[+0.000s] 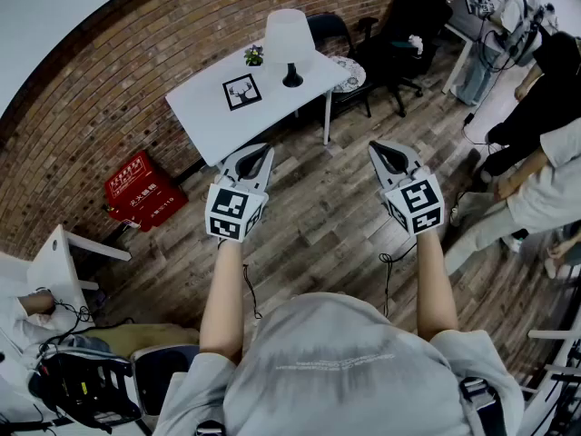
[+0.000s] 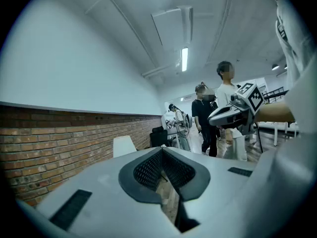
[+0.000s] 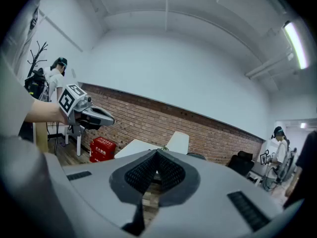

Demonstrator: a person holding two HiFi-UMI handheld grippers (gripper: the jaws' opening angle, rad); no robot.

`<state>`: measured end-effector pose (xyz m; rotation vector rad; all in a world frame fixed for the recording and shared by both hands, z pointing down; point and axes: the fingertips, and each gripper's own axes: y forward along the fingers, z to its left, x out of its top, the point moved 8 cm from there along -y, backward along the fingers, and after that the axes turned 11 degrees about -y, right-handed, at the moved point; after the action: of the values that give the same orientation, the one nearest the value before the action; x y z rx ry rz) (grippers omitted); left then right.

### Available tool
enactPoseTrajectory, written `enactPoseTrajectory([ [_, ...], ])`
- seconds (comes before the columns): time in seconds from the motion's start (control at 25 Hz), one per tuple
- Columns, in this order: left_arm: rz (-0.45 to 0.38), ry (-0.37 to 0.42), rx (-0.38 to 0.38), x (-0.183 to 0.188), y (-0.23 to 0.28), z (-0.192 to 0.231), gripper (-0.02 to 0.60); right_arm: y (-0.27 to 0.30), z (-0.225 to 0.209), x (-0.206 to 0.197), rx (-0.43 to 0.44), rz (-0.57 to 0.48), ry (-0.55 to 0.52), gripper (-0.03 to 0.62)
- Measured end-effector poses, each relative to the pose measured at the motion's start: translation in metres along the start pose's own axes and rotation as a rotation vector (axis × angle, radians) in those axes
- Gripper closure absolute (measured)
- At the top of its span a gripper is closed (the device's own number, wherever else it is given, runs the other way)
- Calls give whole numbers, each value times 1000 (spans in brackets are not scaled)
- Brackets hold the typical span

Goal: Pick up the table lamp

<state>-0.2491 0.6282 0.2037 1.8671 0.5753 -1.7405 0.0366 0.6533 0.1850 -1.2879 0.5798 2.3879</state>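
Table lamp [image 1: 290,45], white shade, black base, upright on white table [image 1: 204,116]

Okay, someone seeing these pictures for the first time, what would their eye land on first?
First, the two grippers held out over the wooden floor: the left gripper and the right gripper, both shut and empty. Beyond them a white table stands by the brick wall, with the white-shaded table lamp near its far end. A red box sits on the floor by the wall, left of the table.
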Motion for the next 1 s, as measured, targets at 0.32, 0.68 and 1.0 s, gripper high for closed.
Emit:
enactPoseTrajectory([
  [0.32, 13, 16, -13, 3, 32, -20, 569, -4, -29, -25, -20, -5, 20, 592],
  [0.68, 41, -40, 18, -2, 122, -90, 568, -33, -120, -99, 51, -20, 43, 592],
  [1.0, 79, -40, 54, 4, 194, -113, 568, -35, -199, -146, 40, -6, 78, 592],
])
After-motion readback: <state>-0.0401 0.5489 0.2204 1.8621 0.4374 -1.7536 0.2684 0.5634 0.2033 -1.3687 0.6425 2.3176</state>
